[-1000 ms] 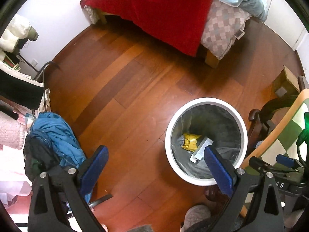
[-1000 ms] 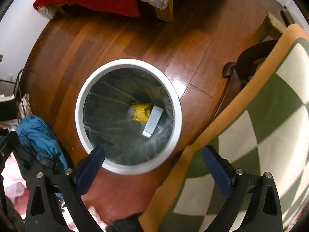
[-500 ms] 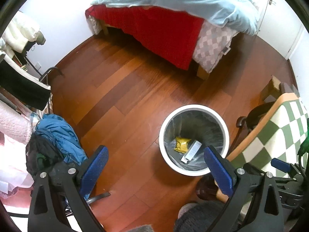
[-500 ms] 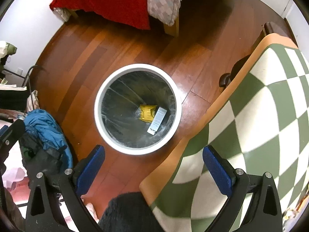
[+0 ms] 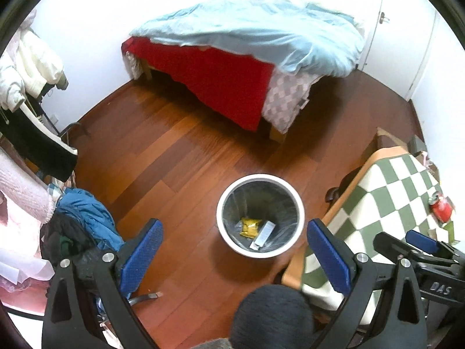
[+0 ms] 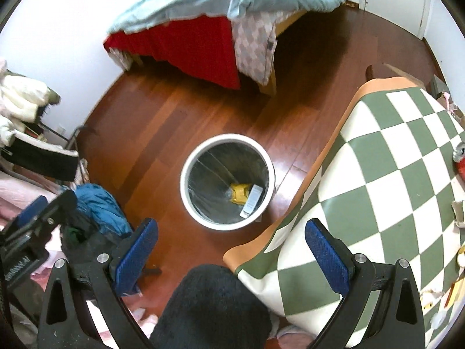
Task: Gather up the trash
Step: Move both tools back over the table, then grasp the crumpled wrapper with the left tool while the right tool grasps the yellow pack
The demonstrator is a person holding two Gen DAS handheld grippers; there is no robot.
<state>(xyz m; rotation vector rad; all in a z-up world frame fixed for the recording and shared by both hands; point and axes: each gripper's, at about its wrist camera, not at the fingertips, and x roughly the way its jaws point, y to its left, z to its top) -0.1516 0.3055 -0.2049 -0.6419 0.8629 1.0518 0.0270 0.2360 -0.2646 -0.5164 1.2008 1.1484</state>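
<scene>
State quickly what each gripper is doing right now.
Left gripper: open, holding nothing.
Right gripper: open, holding nothing.

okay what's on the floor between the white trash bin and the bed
Only bare wooden floor lies between the trash bin and the bed. Both wrist views show that stretch.

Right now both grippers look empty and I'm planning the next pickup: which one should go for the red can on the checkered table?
Probably the right gripper: open, empty, over the checkered table with the red can. The left gripper is open too, but floor-side.
</scene>
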